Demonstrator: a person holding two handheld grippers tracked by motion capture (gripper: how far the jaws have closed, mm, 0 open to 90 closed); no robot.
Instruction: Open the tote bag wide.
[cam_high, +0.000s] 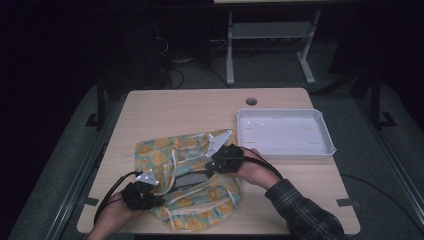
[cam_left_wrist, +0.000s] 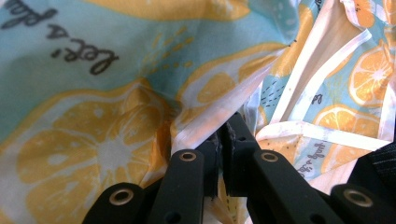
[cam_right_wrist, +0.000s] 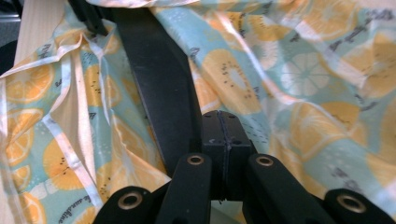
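A crumpled cloth (cam_high: 157, 155) printed with orange and lemon slices on pale blue, hemmed in white, lies on the near half of the wooden table (cam_high: 175, 107). My left gripper (cam_high: 161, 200) sits at its near left corner. In the left gripper view this gripper (cam_left_wrist: 223, 133) is shut on a white-edged fold of the cloth (cam_left_wrist: 93, 93). My right gripper (cam_high: 211, 167) rests on the cloth's right side. Seen from the right gripper view, the right gripper (cam_right_wrist: 220, 126) has its jaws pressed together. A black strap (cam_right_wrist: 154, 70) runs to their left; whether it is pinched I cannot tell.
A white rectangular tray (cam_high: 240, 131) stands on the table's far right, just beyond the right hand. A round cable hole (cam_high: 251, 101) is near the far edge. The person's plaid sleeve (cam_high: 300, 210) crosses the near right corner.
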